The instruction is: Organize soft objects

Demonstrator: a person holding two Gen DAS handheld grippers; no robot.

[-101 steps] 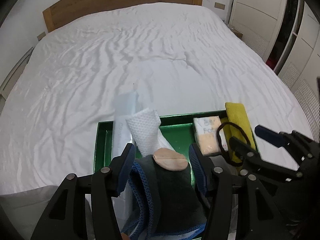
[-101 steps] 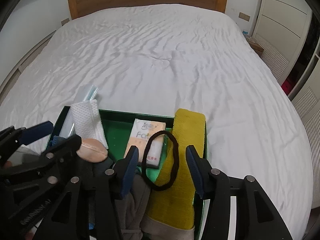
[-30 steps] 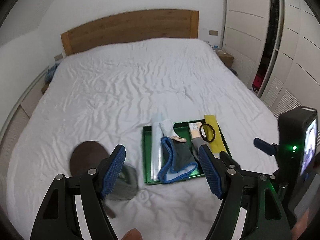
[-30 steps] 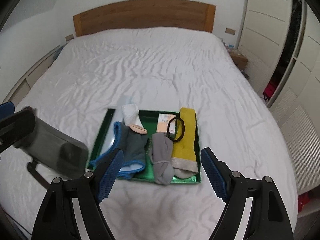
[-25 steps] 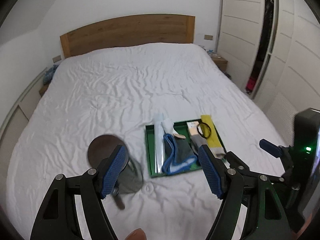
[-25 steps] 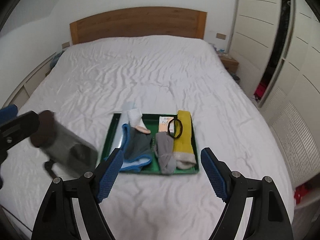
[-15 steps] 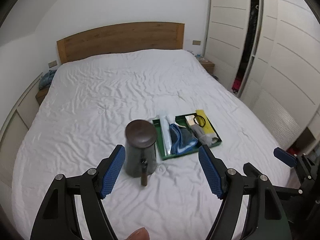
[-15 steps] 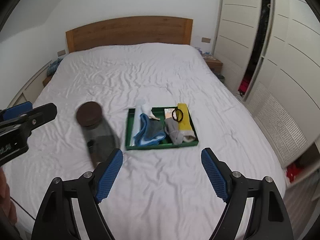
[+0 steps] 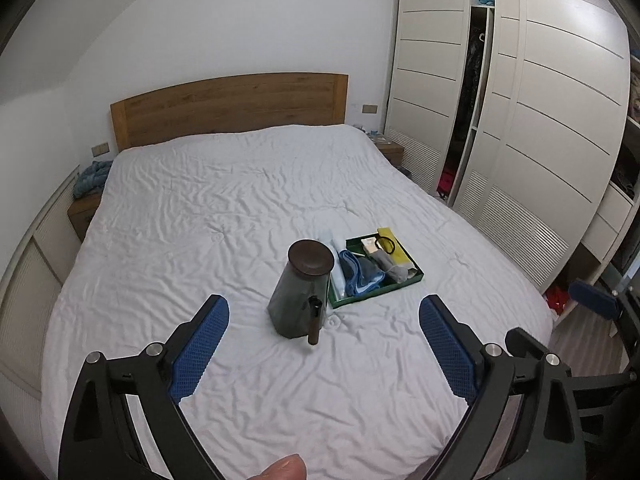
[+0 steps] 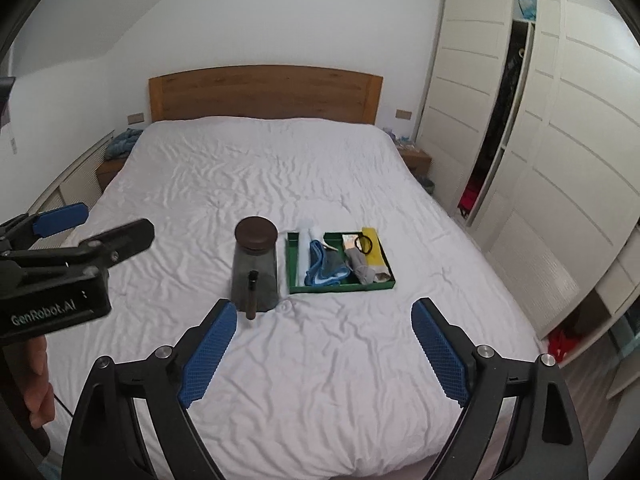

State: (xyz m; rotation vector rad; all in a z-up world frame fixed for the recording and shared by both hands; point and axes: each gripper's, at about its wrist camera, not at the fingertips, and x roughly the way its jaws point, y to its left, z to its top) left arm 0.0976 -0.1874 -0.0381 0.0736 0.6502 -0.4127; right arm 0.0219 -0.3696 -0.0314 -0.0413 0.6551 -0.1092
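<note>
Left wrist view: left gripper (image 9: 324, 344) gapes wide, holding nothing. Green tray (image 9: 416, 276) of soft objects lies at 1 o'clock on the bed (image 9: 224, 208), long axis slanting away; dark jug (image 9: 302, 290) at 12 stands just beside it.

Right wrist view: right gripper (image 10: 324, 344) spread apart, bare. Tray at 12, jug at 11. Neither gripper looks clearly nearer, I'd say.

On the white bed (image 9: 224, 216) stands a dark grey jug (image 9: 301, 290) with a brown lid, its handle turned toward the camera. Just right of the jug lies a green tray (image 9: 416, 276) holding a blue-edged cloth (image 9: 360, 278), a grey sock (image 9: 390, 266), a yellow cloth (image 9: 396, 254) and a black hair tie (image 9: 387, 244). Nearer than the jug, the left gripper (image 9: 324, 344) hangs above the sheet, its 2 blue-padded fingers (image 9: 200, 344) spread wide, holding nothing. Far right of the jug, part of the right gripper (image 9: 592, 304) shows.
</note>
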